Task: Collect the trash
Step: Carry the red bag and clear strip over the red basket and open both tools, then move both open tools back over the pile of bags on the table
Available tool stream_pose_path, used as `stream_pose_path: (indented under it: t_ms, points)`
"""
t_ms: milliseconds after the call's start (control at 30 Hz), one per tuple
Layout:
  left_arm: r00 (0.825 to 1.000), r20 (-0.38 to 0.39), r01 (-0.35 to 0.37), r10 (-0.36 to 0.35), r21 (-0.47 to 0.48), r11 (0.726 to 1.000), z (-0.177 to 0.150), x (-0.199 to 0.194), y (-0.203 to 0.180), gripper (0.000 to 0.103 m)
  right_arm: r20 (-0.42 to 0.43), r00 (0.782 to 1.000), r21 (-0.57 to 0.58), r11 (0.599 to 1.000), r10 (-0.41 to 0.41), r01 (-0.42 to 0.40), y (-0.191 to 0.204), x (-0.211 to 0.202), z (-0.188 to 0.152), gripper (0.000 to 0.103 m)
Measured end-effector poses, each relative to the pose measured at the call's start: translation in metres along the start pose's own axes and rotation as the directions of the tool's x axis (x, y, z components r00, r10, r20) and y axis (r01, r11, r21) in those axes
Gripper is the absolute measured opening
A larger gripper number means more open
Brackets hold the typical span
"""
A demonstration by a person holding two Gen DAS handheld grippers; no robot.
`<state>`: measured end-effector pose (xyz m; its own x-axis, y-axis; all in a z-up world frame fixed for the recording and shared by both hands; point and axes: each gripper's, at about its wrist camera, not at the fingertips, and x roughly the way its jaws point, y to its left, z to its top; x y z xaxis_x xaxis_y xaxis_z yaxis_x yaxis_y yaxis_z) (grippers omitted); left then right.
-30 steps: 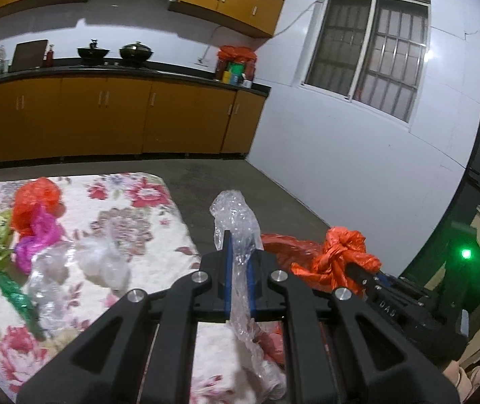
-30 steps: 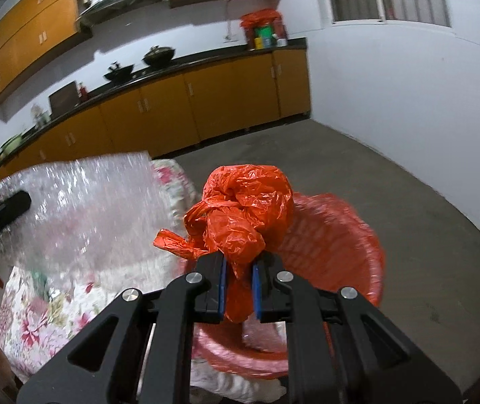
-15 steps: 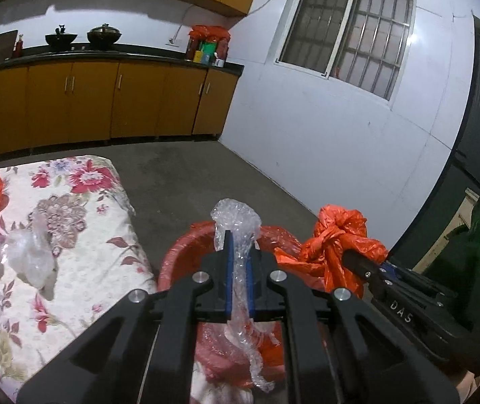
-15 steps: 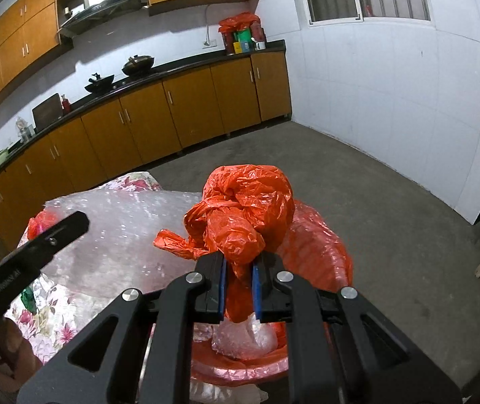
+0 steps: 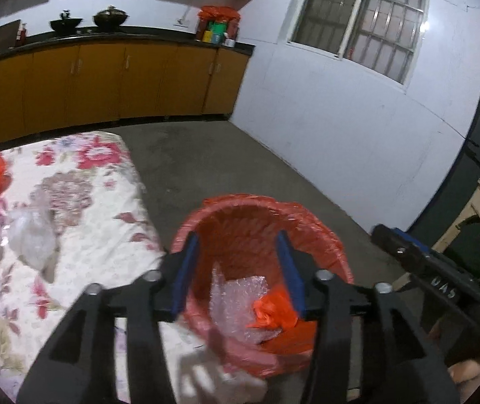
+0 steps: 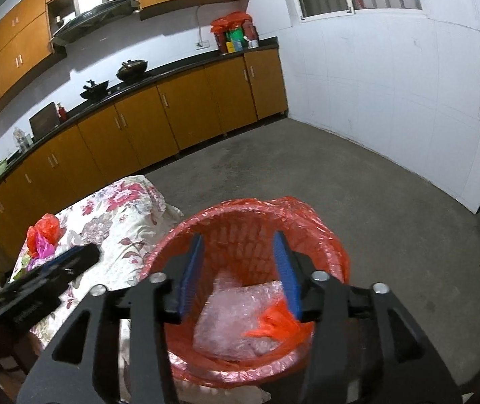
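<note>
Both tools just sprang open, nothing btwn the jaws: left tool (image 5: pixel 238 269) & right tool (image 6: pixel 240 271) over the red bin (image 6: pixel 320 232), bubble wrap (image 6: pixel 236 316) & orange bag (image 6: pixel 273 326) lying inside below.

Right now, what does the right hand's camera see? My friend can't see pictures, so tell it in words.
The right gripper hangs open and empty over a red-lined trash basket holding clear bubble wrap and an orange plastic bag. To the left is a flowered table with more bags; wooden kitchen cabinets stand behind.

Open bin mouth (image 6: pixel 307 208), floral-clothed table (image 5: pixel 105 222) tight at its left, seemingly bare floor (image 6: pixel 374 202) beyond.
</note>
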<state>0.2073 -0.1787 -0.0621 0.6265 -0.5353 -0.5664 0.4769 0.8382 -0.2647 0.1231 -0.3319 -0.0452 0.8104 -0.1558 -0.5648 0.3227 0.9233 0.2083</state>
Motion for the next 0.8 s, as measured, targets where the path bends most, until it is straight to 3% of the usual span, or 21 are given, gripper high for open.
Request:
stream_pose_path:
  t_ms: [33, 100, 267, 400, 600, 733, 800]
  points:
    - [1.0, 0.01, -0.029, 0.029, -0.003, 1.0, -0.001, -0.006, 0.006, 0.067, 0.007, 1.0, -0.001, 1.0, -0.013, 0.013, 0.0, -0.002, -0.001, 0.063]
    - [0.995, 0.031, -0.098, 0.098, -0.001, 0.995, -0.004, -0.017, 0.018, 0.078, 0.032, 0.999, -0.007, 0.999, -0.039, 0.04, -0.001, -0.007, -0.002, 0.084]
    - [0.967, 0.048, -0.252, 0.251, 0.016, 0.968, -0.016, -0.043, 0.049, 0.088, 0.061, 0.996, -0.063, 0.995, -0.071, 0.074, 0.01, -0.013, -0.006, 0.099]
    - [0.929, 0.044, -0.368, 0.367, 0.019, 0.93, -0.031, -0.062, 0.08, 0.092, 0.056, 0.996, -0.113, 0.991, -0.067, 0.073, 0.029, -0.008, -0.009, 0.101]
    - [0.857, 0.017, -0.515, 0.516, -0.026, 0.857, -0.055, -0.099, 0.137, 0.093, 0.032, 0.999, -0.181, 0.983, -0.023, 0.029, 0.065, 0.0, -0.015, 0.101]
    - [0.811, -0.009, -0.583, 0.585, -0.091, 0.807, -0.066, -0.121, 0.174, 0.093, -0.002, 1.0, -0.206, 0.978, 0.031, -0.031, 0.092, 0.009, -0.021, 0.101]
    - [0.797, -0.022, -0.601, 0.604, -0.129, 0.788, -0.071, -0.131, 0.19, 0.093, -0.019, 0.998, -0.217, 0.974, 0.063, -0.066, 0.106, 0.014, -0.023, 0.101]
